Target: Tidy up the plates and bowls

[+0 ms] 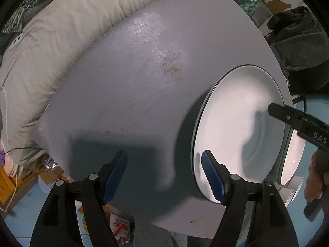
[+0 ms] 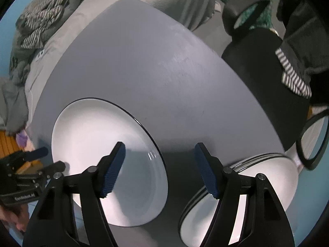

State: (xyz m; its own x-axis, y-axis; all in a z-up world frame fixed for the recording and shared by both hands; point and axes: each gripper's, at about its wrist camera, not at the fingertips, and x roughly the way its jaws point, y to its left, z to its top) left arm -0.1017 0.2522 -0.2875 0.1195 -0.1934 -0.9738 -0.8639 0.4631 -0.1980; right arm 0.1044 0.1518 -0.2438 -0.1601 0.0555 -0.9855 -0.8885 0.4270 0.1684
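1. Plates lie on a round grey table (image 1: 123, 82): a large white plate (image 1: 236, 123) with a thin dark rim, and beside it a second white dish (image 2: 267, 177) with a banded edge; whether that one is a plate or a shallow bowl cannot be told.
2. Nearest in the left wrist view, the left gripper (image 1: 164, 173) hangs with its blue-padded fingers spread wide and nothing between them. Its right finger overlaps the near edge of the large plate; its left finger sits over bare tabletop.
3. The right gripper (image 2: 159, 168) is likewise spread and empty. The large plate lies under its left finger, the banded dish under its right finger, and a strip of table shows between the two dishes.
4. In the left wrist view, a black finger of the right gripper reaches over the large plate's far right rim.
5. Beyond the table, a pale quilted blanket (image 1: 51, 51) lies to the left, and dark clothing (image 2: 267, 72) to the right.
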